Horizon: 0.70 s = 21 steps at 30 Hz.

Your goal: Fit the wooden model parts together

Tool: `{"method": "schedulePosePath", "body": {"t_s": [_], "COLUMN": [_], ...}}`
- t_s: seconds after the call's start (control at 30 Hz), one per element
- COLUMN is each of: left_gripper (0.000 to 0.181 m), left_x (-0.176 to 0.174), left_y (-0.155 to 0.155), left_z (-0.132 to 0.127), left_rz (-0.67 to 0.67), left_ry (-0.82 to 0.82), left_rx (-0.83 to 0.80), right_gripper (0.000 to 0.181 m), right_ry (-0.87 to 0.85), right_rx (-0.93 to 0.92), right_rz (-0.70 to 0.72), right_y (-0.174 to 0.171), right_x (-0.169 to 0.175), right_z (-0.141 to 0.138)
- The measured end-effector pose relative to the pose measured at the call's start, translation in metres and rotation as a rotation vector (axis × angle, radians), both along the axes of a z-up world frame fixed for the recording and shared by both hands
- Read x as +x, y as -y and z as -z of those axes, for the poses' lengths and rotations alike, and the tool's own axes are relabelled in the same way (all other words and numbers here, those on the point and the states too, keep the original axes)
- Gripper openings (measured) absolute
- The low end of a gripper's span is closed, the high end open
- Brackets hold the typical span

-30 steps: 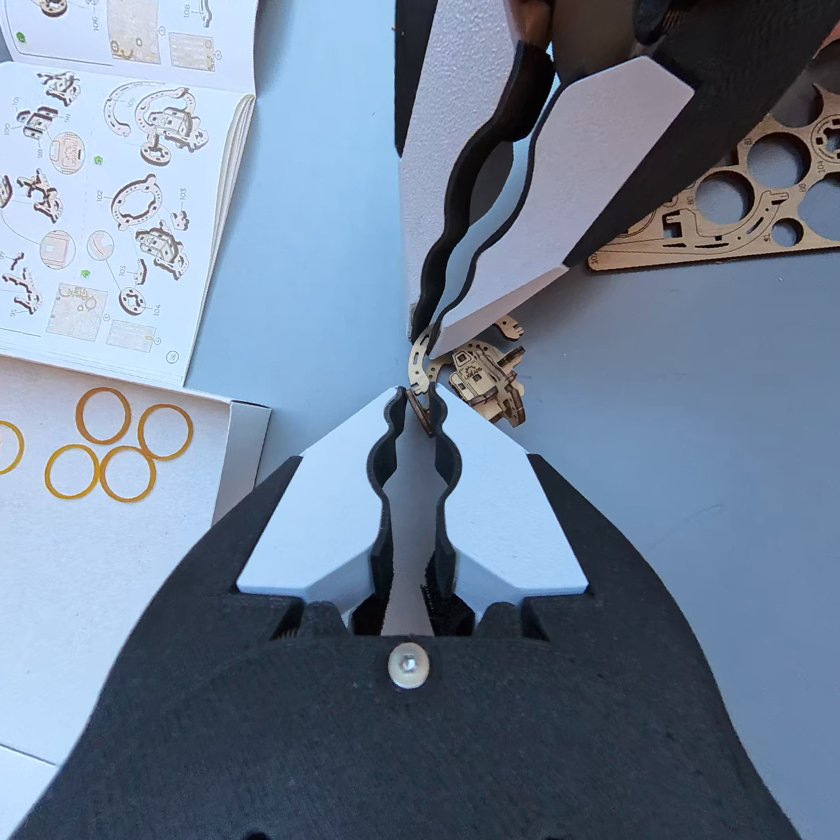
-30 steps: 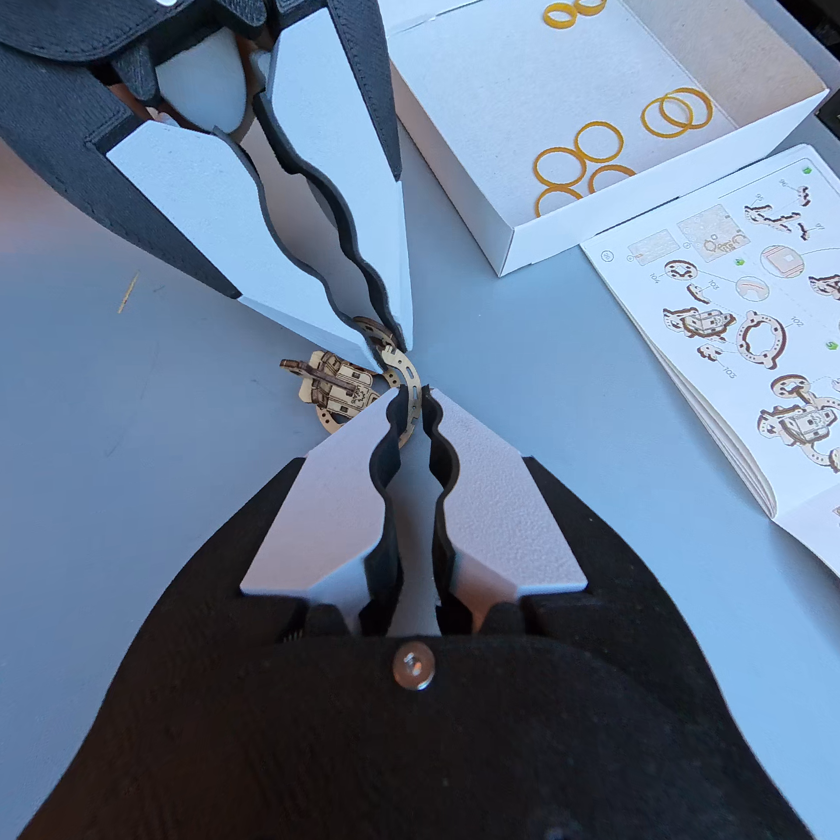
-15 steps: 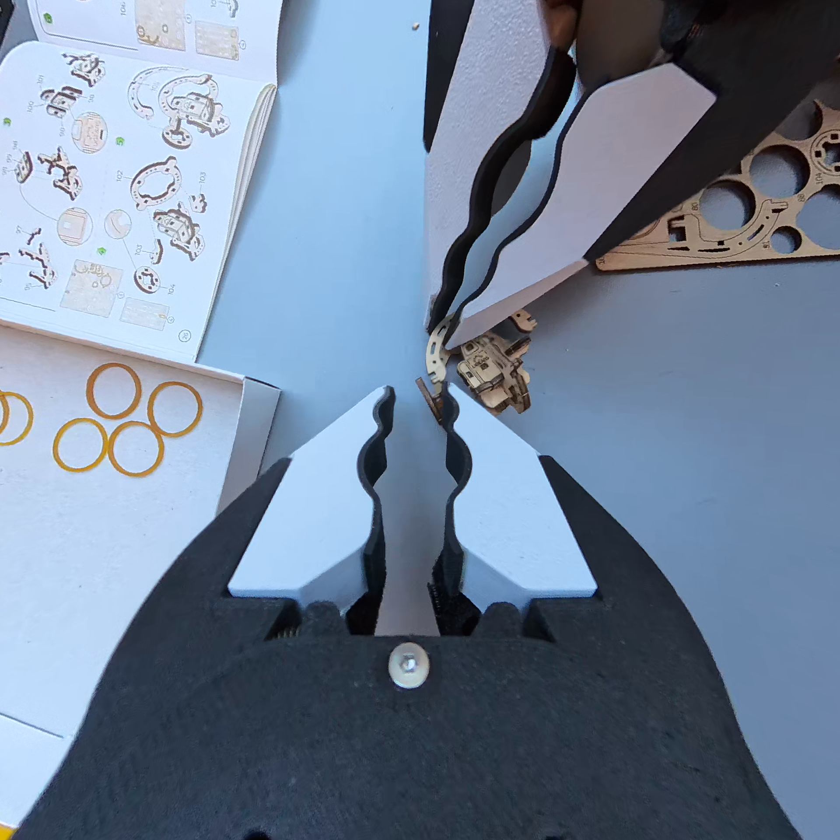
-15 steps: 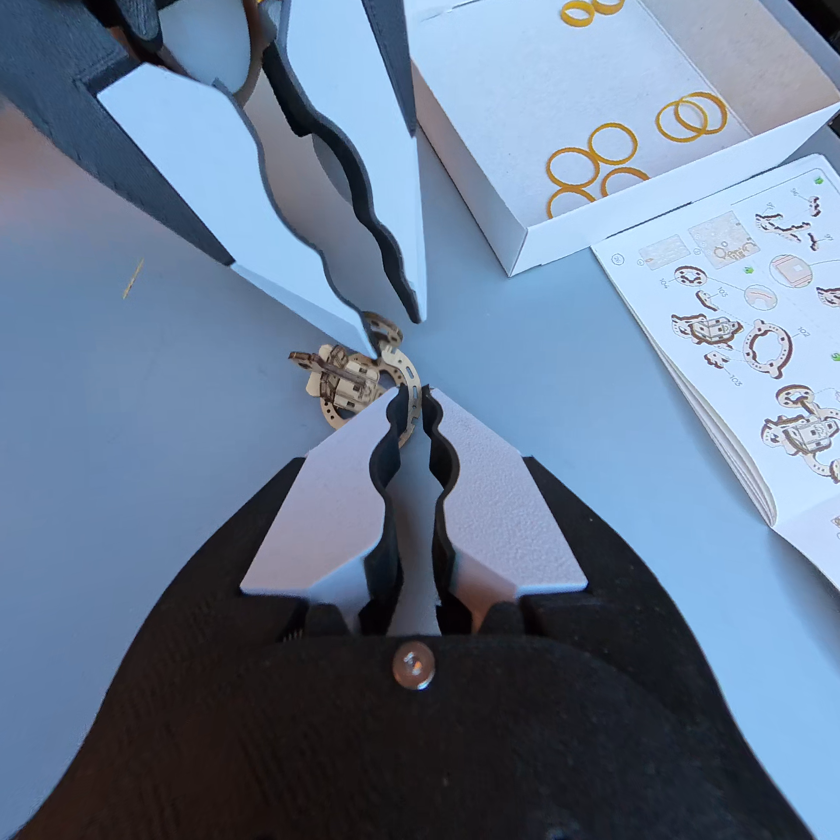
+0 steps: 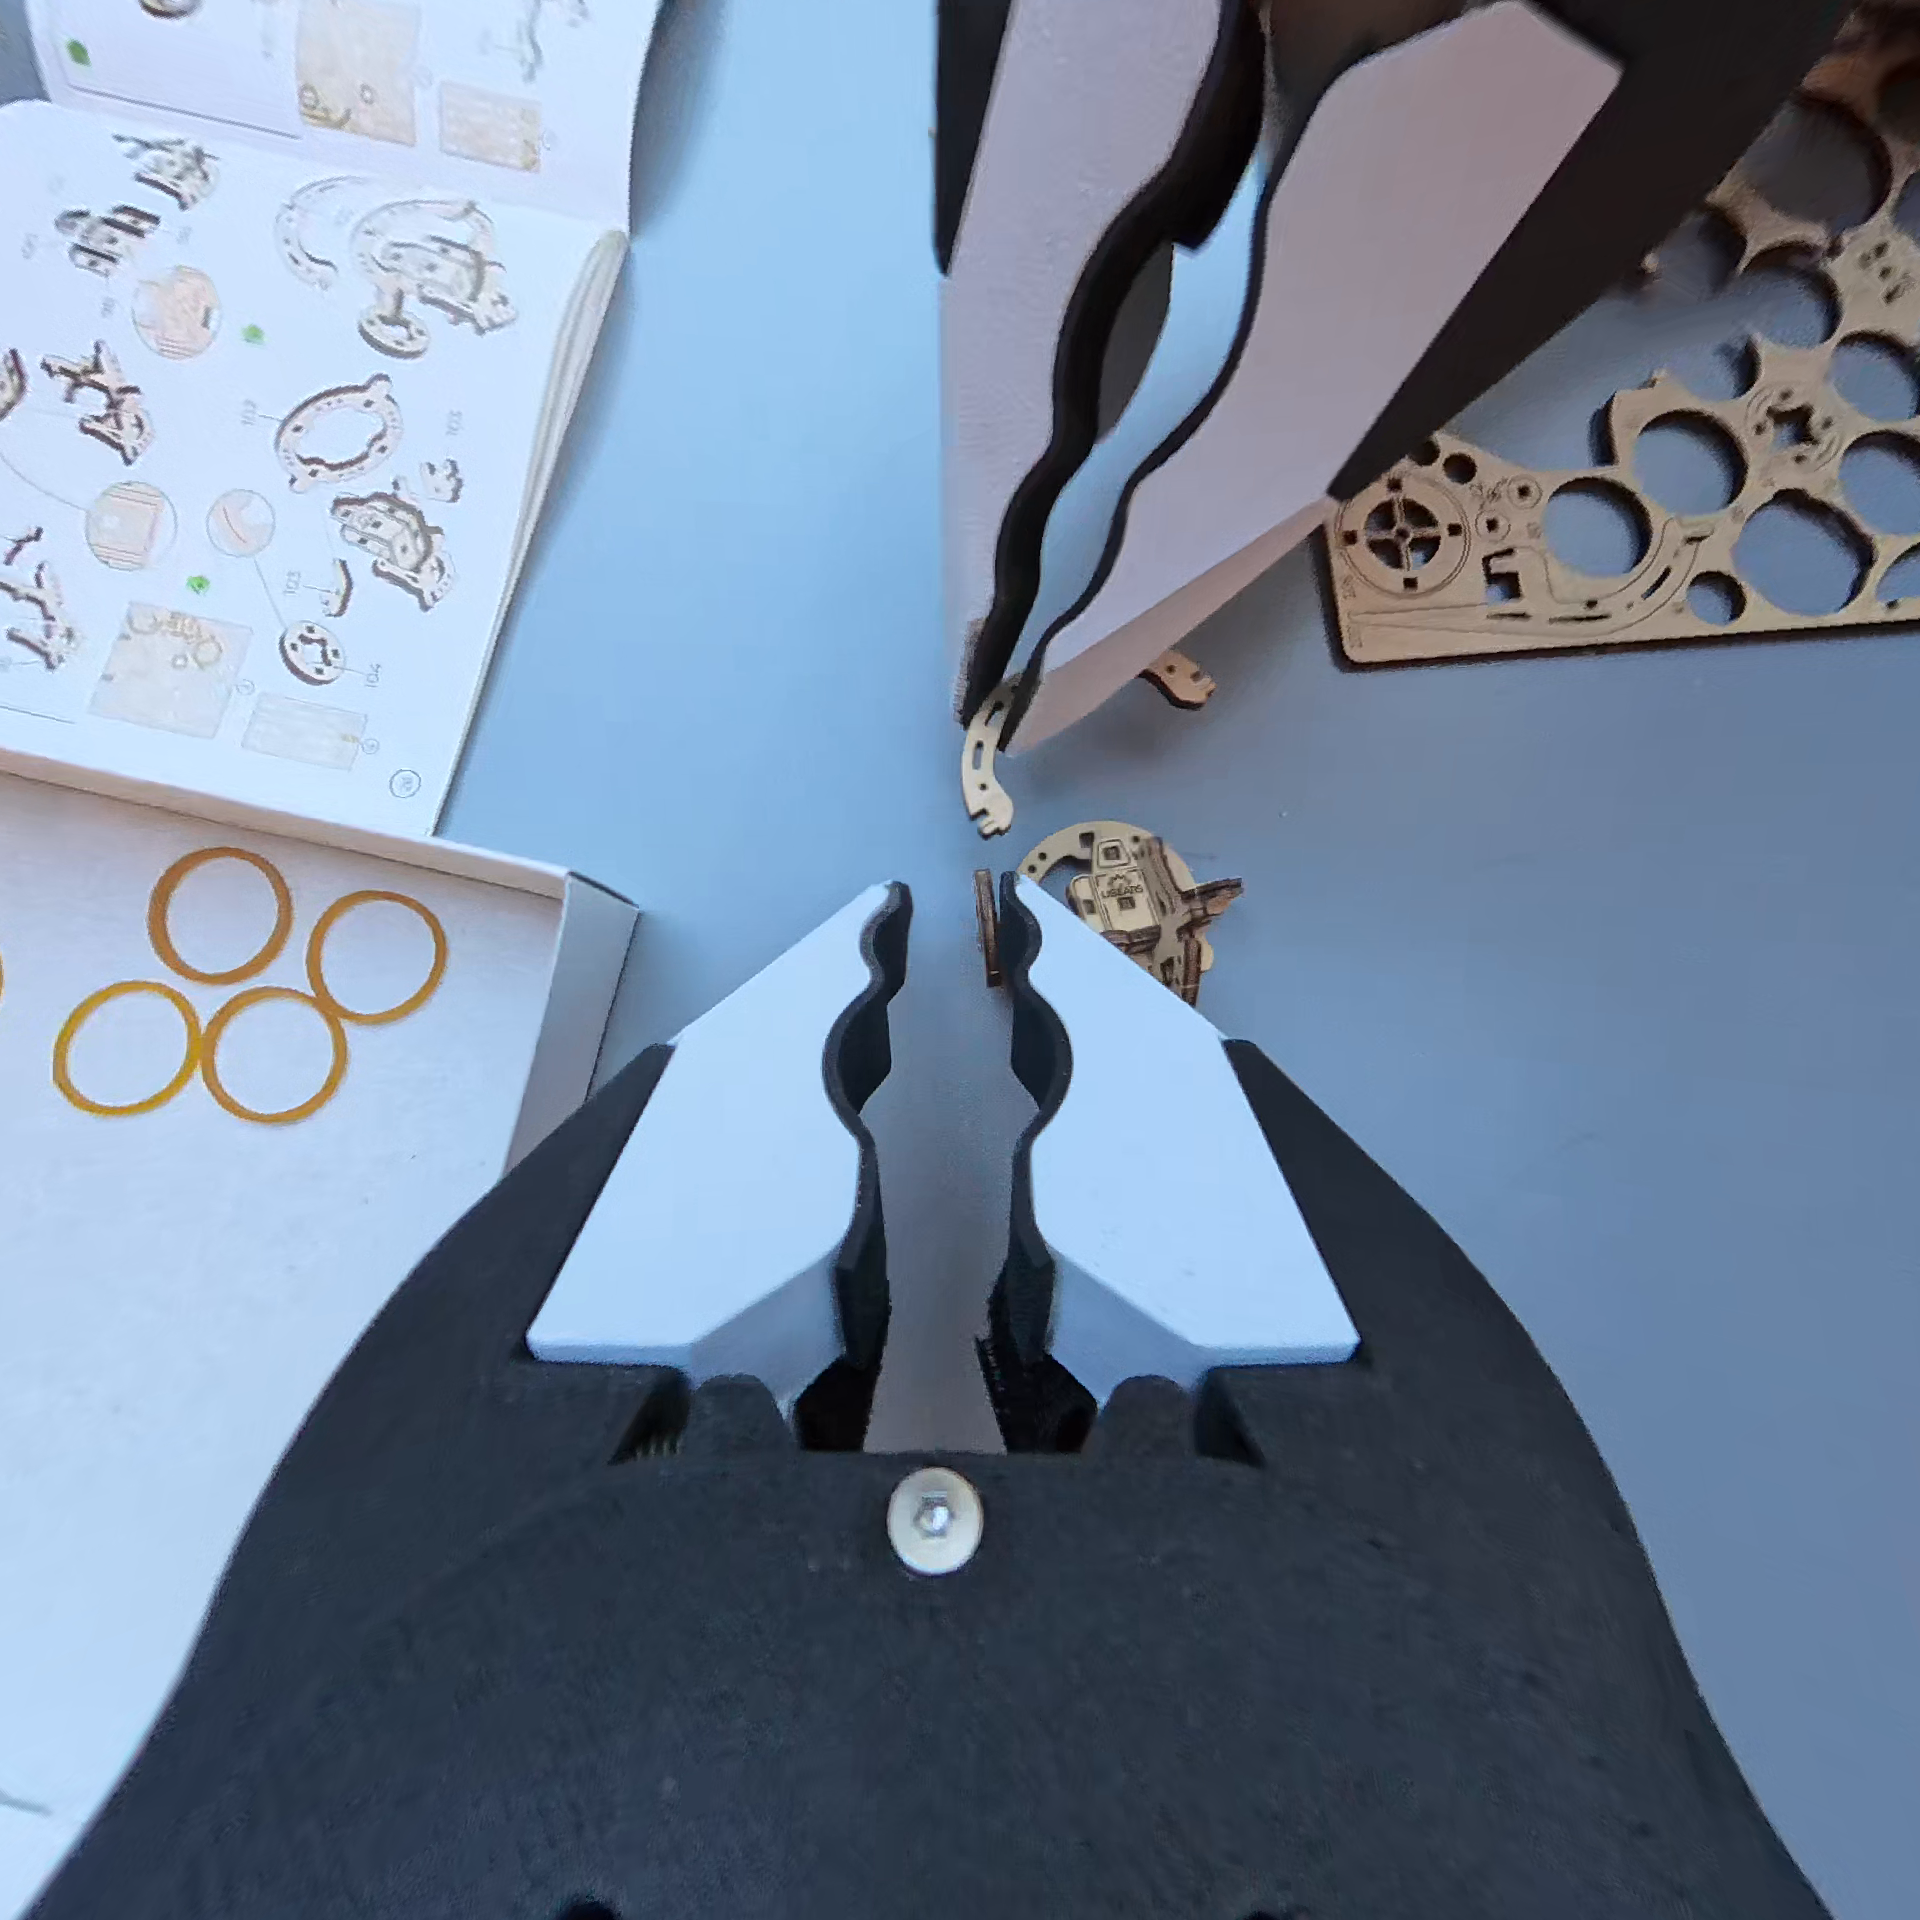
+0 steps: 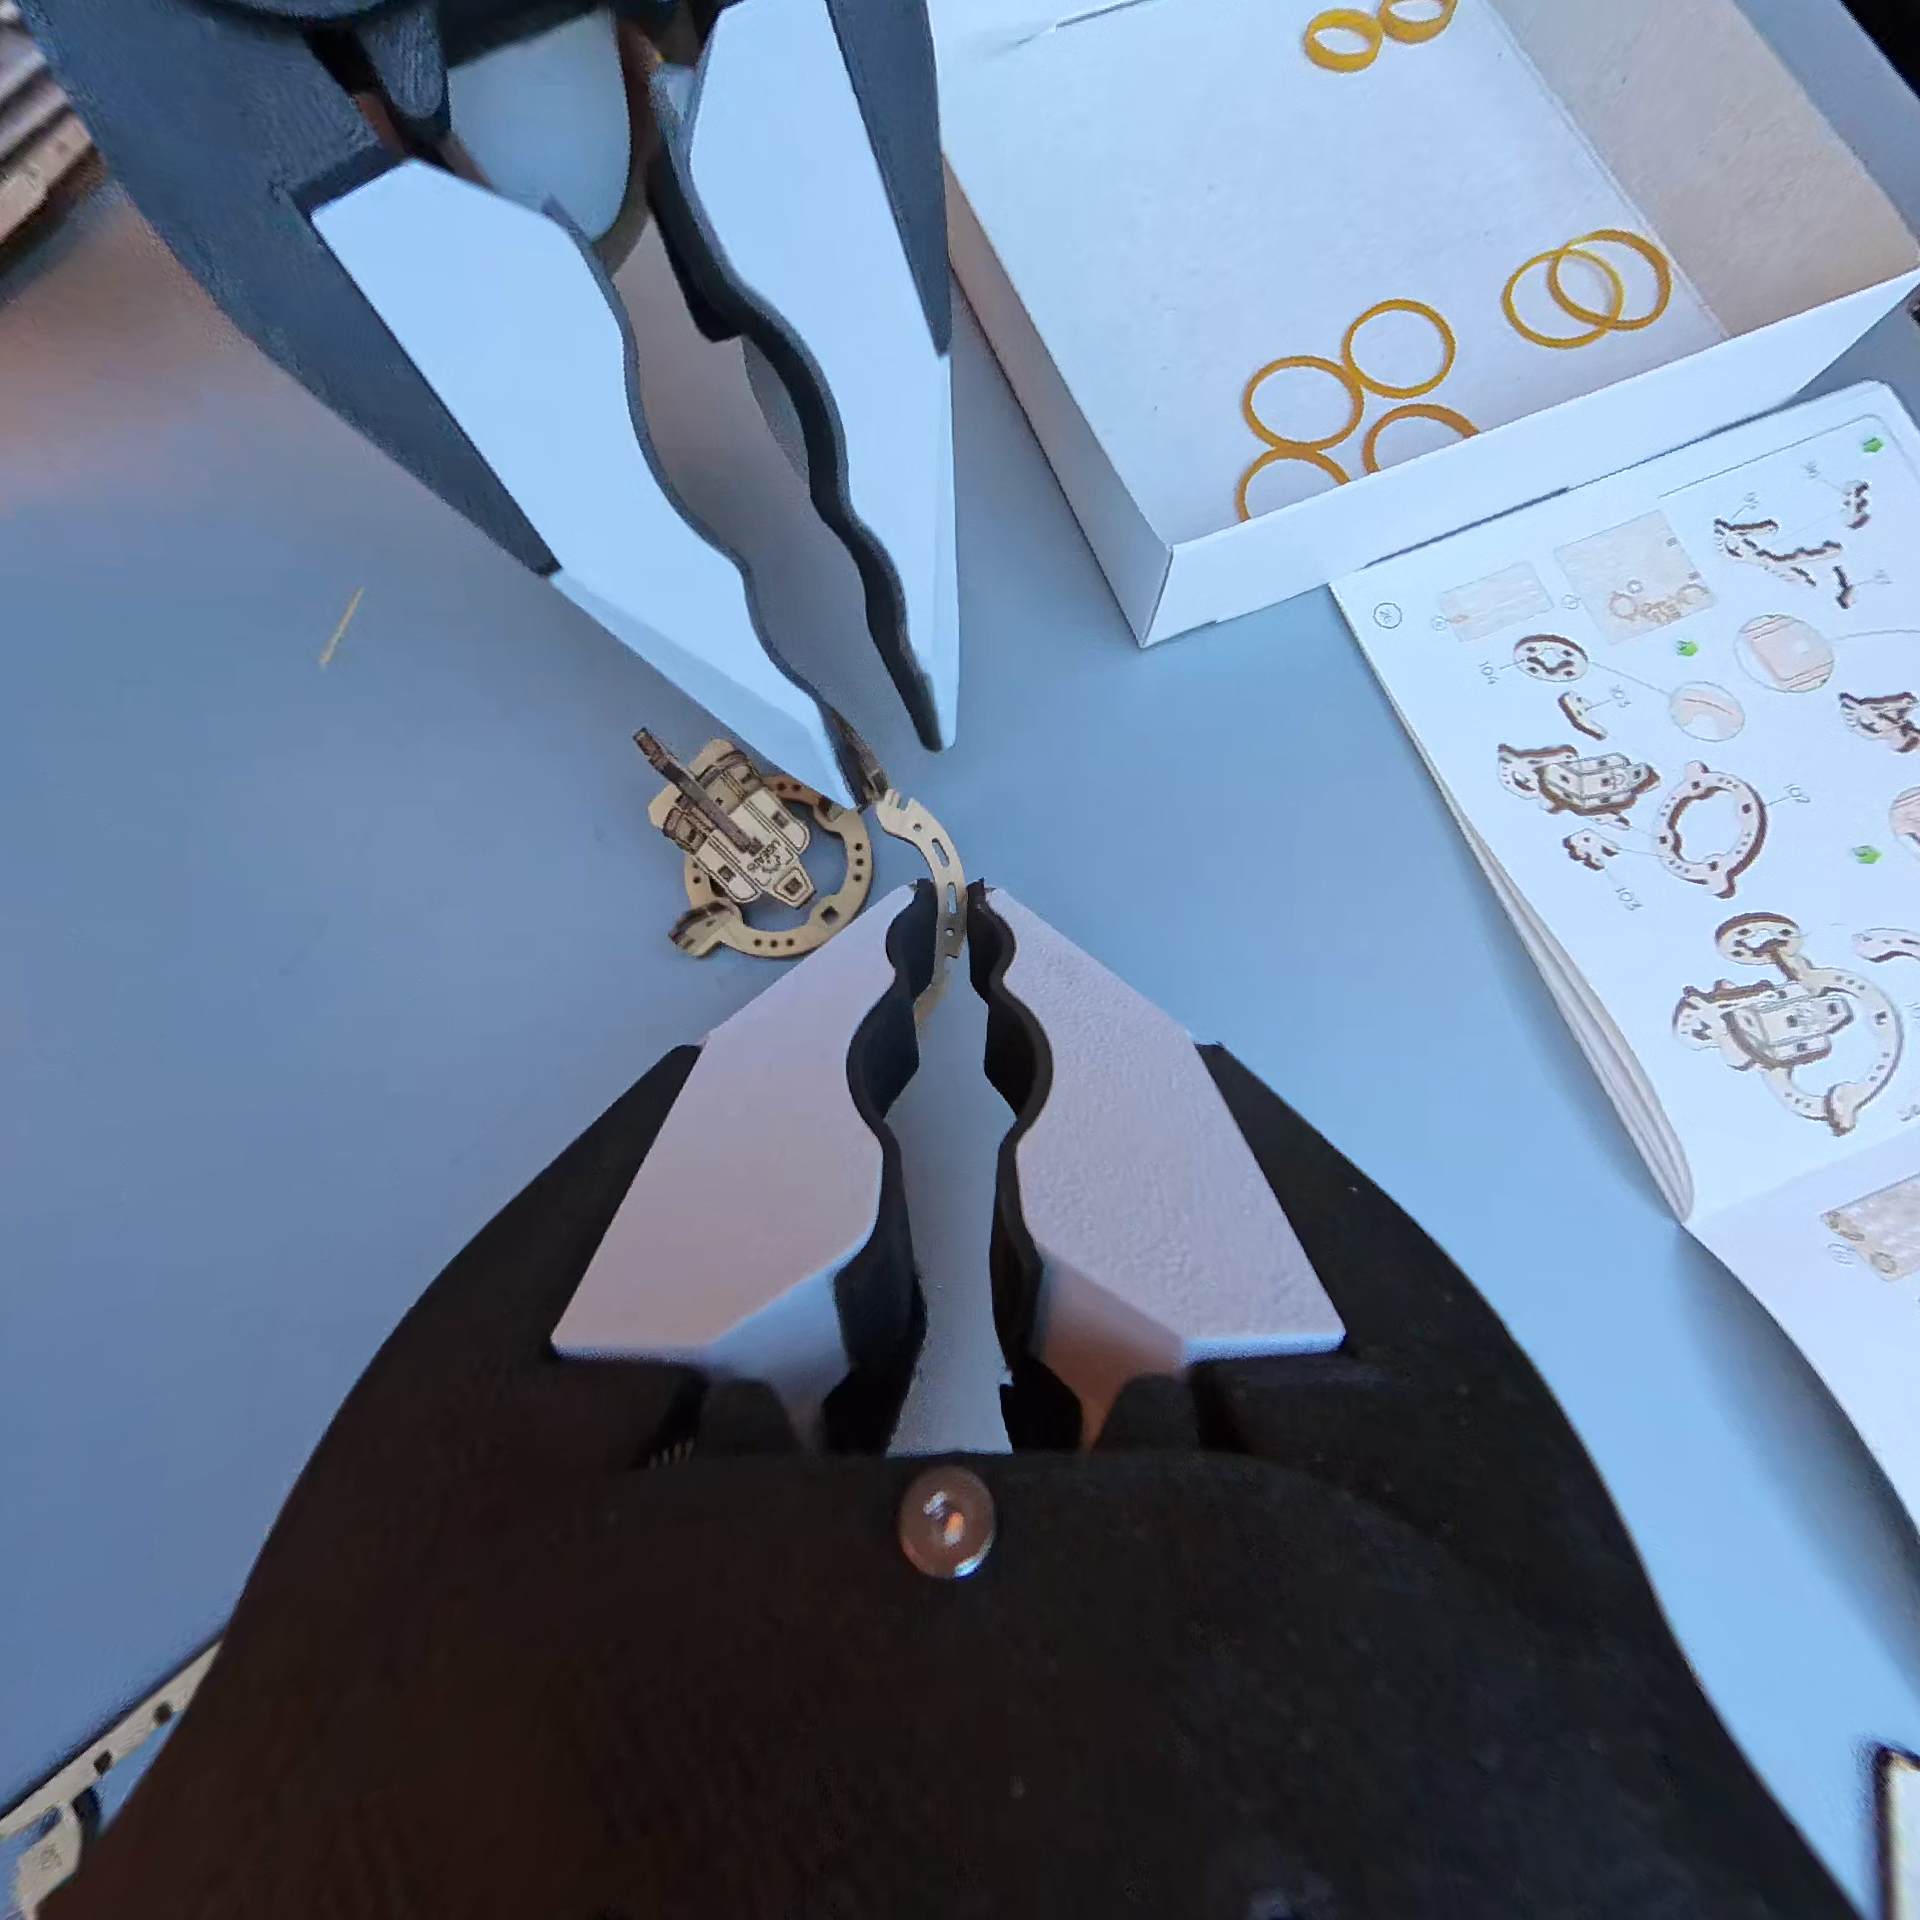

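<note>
Since a second ago the left gripper [image 5: 954,899] has let go of the curved wooden strip [image 6: 940,883] and drawn back from it, and its jaws, then nearly together on the piece, now stand spread with grey table showing between them; a small dark sliver of wood [image 5: 985,930] sits against the inner face of its right finger, though whether it clings there or lies on the table beneath cannot be told. The right gripper [image 6: 945,904] has its jaws pressed close on one end of the curved wooden strip, whose slotted arc juts out past the fingertips (the left wrist view shows the same strip hanging from those tips, its notched end free). The partly built wooden model [image 6: 753,857], a little boxy body seated on a perforated ring, lies on the grey table [image 6: 260,1039] just beside the strip and apart from it, close to the left gripper's right fingertip. A white box [image 6: 1299,582] holding yellow rubber bands [image 6: 1397,348] stands near the open instruction booklet [image 6: 1662,831]; a punched-out plywood sheet [image 5: 1662,540] lies behind the right gripper in the left wrist view.
</note>
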<state>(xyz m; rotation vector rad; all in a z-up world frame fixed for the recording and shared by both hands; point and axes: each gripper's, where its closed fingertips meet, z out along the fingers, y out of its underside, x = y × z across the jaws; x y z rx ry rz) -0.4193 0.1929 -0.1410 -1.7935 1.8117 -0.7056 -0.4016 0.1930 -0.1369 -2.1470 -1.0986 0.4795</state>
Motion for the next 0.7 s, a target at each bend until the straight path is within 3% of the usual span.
{"method": "schedulePosePath", "body": {"t_s": [0.2, 0.7], "left_gripper": [0.021, 0.016], "left_x": [-0.001, 0.002], "left_y": [0.002, 0.003], "left_z": [-0.026, -0.003], "left_rz": [-0.069, -0.080], "left_ry": [0.164, 0.139], "left_rx": [-0.158, -0.137], "right_gripper": [0.004, 0.004], "right_ry": [-0.051, -0.051], "right_rx": [-0.021, -0.009], "right_rz": [0.037, 0.072], "right_y": [0.007, 0.005], "right_x": [-0.003, -0.009], "right_z": [0.000, 0.010]}}
